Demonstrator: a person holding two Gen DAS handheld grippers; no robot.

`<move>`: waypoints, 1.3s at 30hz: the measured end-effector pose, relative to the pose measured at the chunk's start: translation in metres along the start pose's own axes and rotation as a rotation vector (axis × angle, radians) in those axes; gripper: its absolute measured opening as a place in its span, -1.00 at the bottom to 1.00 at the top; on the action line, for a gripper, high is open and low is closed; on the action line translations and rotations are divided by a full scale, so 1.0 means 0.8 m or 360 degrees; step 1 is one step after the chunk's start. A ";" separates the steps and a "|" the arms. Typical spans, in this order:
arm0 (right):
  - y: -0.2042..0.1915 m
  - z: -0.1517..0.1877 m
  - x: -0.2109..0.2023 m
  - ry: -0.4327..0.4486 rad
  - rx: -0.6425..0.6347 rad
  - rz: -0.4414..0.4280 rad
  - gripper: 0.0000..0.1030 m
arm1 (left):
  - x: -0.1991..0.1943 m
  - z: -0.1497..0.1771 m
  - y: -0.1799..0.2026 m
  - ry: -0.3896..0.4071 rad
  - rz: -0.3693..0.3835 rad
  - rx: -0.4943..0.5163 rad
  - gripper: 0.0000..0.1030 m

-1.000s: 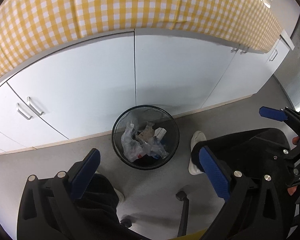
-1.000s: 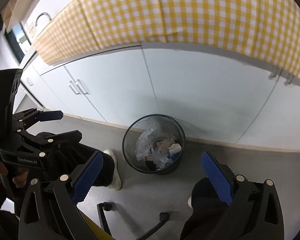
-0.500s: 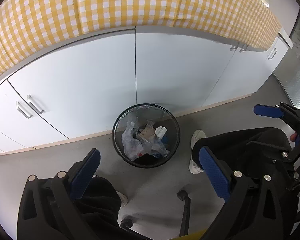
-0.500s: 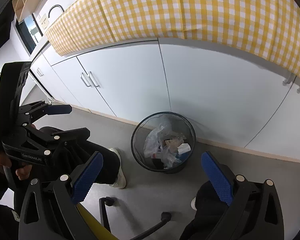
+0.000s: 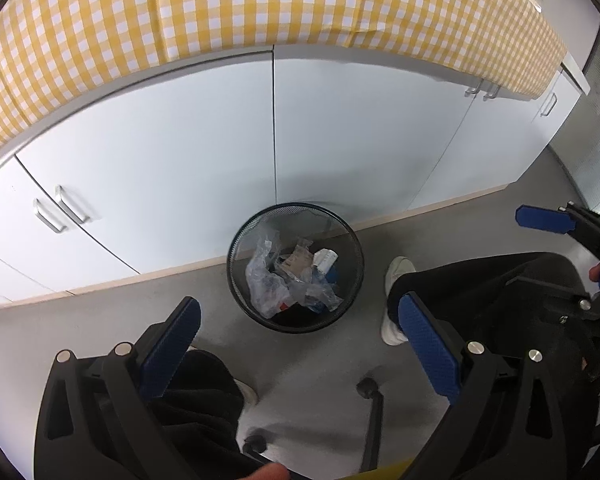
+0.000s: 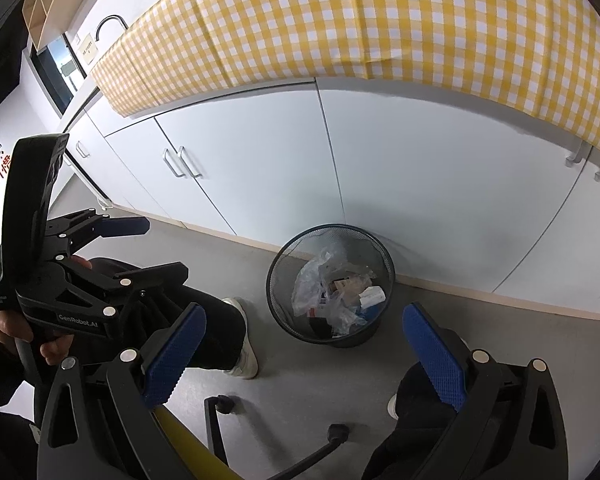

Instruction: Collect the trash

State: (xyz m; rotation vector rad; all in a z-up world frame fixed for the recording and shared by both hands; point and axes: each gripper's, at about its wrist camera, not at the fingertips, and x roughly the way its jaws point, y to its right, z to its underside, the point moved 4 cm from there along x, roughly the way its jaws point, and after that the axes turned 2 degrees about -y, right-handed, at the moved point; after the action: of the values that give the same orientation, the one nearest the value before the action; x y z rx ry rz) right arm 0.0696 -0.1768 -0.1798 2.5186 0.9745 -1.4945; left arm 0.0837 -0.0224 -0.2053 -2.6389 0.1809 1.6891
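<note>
- Sitting upright on the grey floor (image 5: 312, 364), one round black wire-mesh bin (image 5: 236, 276), mouth up, just in front of the white cabinet doors (image 5: 172, 160).
- Trash in the bin (image 6: 332, 296): crumpled clear plastic film (image 5: 266, 280) at 9 o'clock, tan paper scrap centre, small white box (image 5: 326, 257) at 2 o'clock; exact piece count unclear.
- Left tongs (image 5: 300, 344) wide, nothing between the two blue ribbed pads; bin sits at 12 o'clock of them.
- Right tongs (image 6: 304, 354) wide, empty, bin at 12 o'clock.
- Yellow-white checked cloth (image 5: 236, 12) hangs over the tabletop edge.
- Two white shoes, black trousers and chair castors at 6 o'clock.
</note>
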 end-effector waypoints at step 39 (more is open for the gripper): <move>0.000 0.003 0.004 -0.0013 -0.0001 -0.0004 0.93 | -0.009 0.000 0.006 0.0078 -0.0062 0.0043 0.91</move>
State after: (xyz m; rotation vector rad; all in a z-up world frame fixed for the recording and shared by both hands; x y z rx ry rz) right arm 0.0692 -0.1764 -0.1834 2.5100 0.9771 -1.5035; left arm 0.0800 -0.0266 -0.1982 -2.6475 0.1503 1.6004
